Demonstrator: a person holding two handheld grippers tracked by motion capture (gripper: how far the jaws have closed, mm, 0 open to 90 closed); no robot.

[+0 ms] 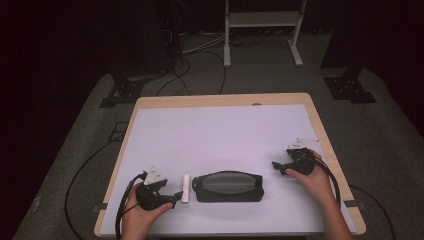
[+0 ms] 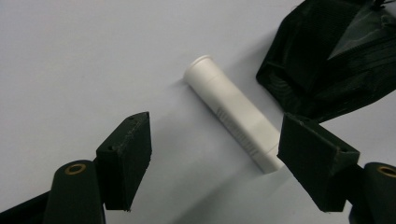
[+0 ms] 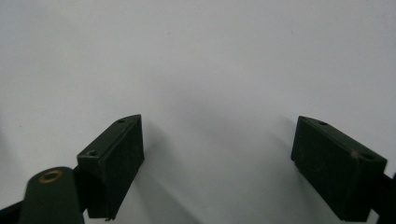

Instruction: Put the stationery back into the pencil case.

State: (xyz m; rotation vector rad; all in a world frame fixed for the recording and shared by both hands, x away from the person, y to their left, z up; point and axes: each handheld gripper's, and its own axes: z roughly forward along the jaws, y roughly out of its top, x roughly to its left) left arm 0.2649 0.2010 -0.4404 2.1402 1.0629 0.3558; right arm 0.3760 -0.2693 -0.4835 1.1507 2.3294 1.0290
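Two grippers are working this table, and you are holding one in each hand at the near edge. Your left gripper (image 1: 175, 198) is sitting closest to you with its jaws spread apart and gripping nothing; in the left gripper view (image 2: 215, 158) the white tube (image 2: 235, 113) is lying flat on the table (image 1: 220, 130) between and just ahead of the jaws, its near end just beside one jaw, though neither pad is pressing on it. From the high view the white tube (image 1: 186, 188) is resting just to the left of the black pouch (image 1: 228, 186), very close to it, and whether they are touching I cannot tell. Your right gripper (image 1: 278, 167) is waiting a little farther back, to the right of the pouch and apart from it, and in the right gripper view (image 3: 217, 158) its jaws are standing wide over bare table with nothing between them. Judging by this, the work is looking early: the tube is lying outside the pouch, neither thing is being held, and the pouch's opening is too dark to read. Picking up the tube and dealing with the pouch appear to be what is left.
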